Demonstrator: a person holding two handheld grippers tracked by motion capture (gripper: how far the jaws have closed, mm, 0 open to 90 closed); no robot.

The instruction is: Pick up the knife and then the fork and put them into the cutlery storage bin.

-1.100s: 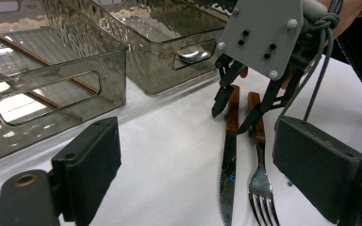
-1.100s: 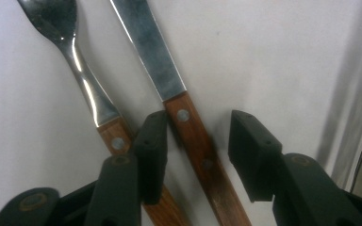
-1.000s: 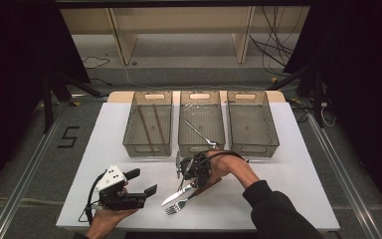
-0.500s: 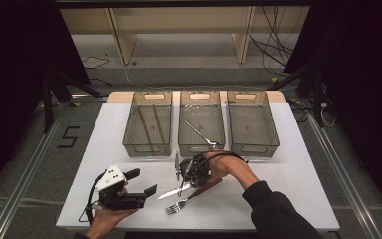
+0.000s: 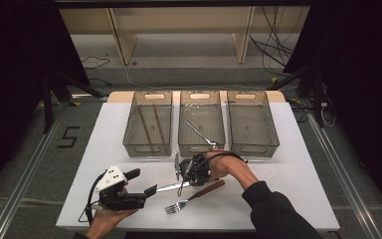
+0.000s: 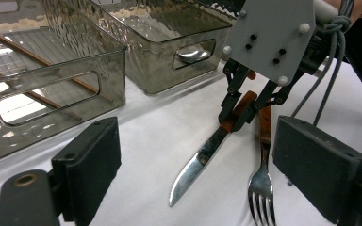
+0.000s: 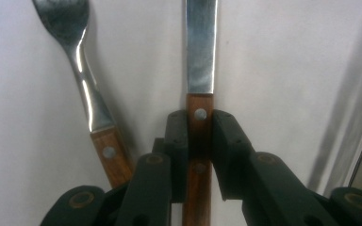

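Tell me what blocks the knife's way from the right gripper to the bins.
Nothing visible does. The right gripper is shut on the knife; bare table lies between it and the bins. The fork lies on the near side.

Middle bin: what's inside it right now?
In the high view, the middle bin holds one silver utensil lying diagonally on its floor; what kind it is cannot be made out. In the left gripper view, the near wall's ripples and glare blur the bin's inside.
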